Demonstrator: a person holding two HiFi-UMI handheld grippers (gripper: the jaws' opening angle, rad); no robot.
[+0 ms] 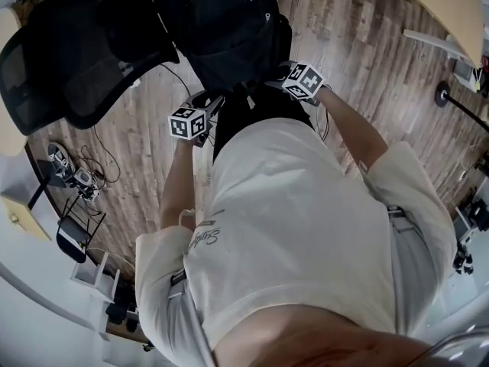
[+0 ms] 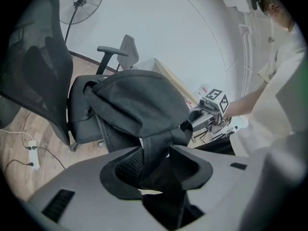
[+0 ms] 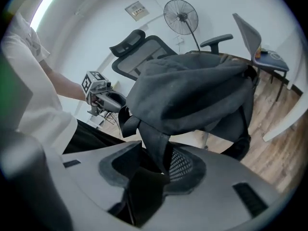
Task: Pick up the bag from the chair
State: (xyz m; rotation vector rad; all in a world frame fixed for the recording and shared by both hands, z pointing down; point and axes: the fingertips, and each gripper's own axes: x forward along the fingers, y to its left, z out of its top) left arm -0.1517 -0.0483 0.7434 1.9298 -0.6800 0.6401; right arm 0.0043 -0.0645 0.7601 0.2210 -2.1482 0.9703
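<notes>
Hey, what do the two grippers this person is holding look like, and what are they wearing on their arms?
The left gripper and the right gripper look alike: pale grey moulded bodies with dark, scooped jaw faces. Each carries a white marker cube printed with black squares. The person wears a white short-sleeved shirt, so no sleeves cover the forearms.

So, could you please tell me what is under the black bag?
The bag rests on the black office chair, and part of its seat cushion shows beside the bag. The seat directly beneath the bag is covered, so anything lying there cannot be seen.
</notes>
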